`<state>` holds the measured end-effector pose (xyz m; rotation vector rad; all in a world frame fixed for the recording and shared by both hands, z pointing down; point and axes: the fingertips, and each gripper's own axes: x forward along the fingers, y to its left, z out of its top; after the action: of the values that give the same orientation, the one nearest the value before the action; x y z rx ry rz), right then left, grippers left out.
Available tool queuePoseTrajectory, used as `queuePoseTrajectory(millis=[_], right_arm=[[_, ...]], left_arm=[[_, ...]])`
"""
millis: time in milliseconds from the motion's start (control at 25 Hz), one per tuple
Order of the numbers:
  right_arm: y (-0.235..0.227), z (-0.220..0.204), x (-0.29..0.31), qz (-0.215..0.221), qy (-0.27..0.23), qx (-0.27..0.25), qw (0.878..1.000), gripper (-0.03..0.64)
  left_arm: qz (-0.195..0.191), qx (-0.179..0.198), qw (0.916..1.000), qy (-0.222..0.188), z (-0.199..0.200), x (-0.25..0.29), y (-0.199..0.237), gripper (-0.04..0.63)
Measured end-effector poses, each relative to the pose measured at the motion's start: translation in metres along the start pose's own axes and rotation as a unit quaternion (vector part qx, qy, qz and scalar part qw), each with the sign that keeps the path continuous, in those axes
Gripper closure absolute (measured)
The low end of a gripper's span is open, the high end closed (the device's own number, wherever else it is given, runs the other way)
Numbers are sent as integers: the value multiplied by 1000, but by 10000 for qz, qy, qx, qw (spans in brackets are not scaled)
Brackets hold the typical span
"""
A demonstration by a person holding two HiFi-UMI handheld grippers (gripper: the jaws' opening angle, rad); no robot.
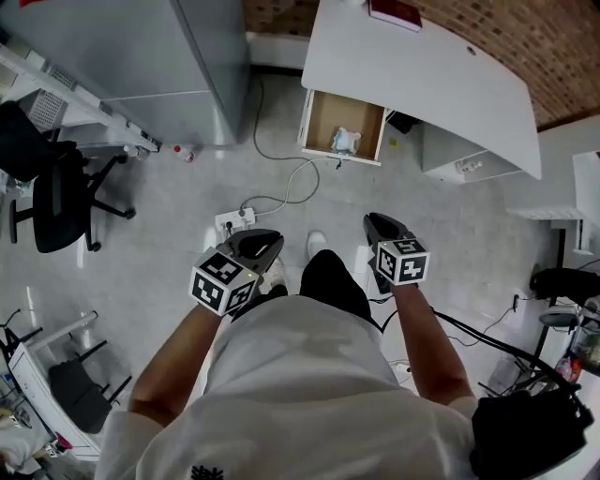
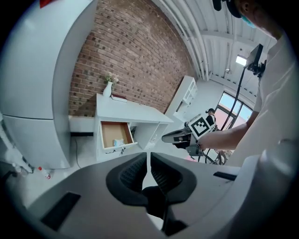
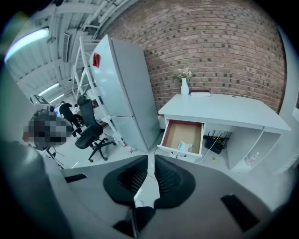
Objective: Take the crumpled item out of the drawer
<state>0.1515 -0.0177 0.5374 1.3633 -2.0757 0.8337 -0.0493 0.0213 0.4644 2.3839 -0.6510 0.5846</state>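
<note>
The drawer (image 1: 330, 120) of a white desk (image 1: 441, 80) stands pulled out, some way ahead of me across the floor. A pale crumpled item (image 1: 345, 141) lies in it near the front; it also shows in the left gripper view (image 2: 117, 142) and the right gripper view (image 3: 183, 147). My left gripper (image 1: 262, 246) (image 2: 148, 158) is held in the air, jaws shut to a thin slit, with nothing in them. My right gripper (image 1: 379, 228) (image 3: 150, 159) hangs beside it, jaws slightly open and empty. Both are far short of the drawer.
A tall grey cabinet (image 1: 178, 56) stands left of the desk. A power strip (image 1: 234, 220) and its cable (image 1: 298, 183) lie on the floor between me and the drawer. A black office chair (image 1: 56, 192) is at the left. A red book (image 1: 394, 11) lies on the desk.
</note>
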Motion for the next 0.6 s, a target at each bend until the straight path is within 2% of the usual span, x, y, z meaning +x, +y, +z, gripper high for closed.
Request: queuePoseTrajectory(millis=[160, 320, 480, 600], right_arm=[[-44, 40, 62, 14, 61, 63, 10000, 549], [-102, 79, 127, -128, 293, 24, 9995, 549], [-169, 99, 201, -226, 631, -60, 9977, 525], [-212, 92, 248, -276, 1037, -235, 9939, 504]], left_arm=[[171, -275, 9995, 3, 27, 29, 40, 568], [405, -381, 9984, 86, 68, 58, 75, 568], [614, -417, 9972, 116, 116, 92, 108, 568], [705, -591, 9957, 126, 138, 118, 124, 568]])
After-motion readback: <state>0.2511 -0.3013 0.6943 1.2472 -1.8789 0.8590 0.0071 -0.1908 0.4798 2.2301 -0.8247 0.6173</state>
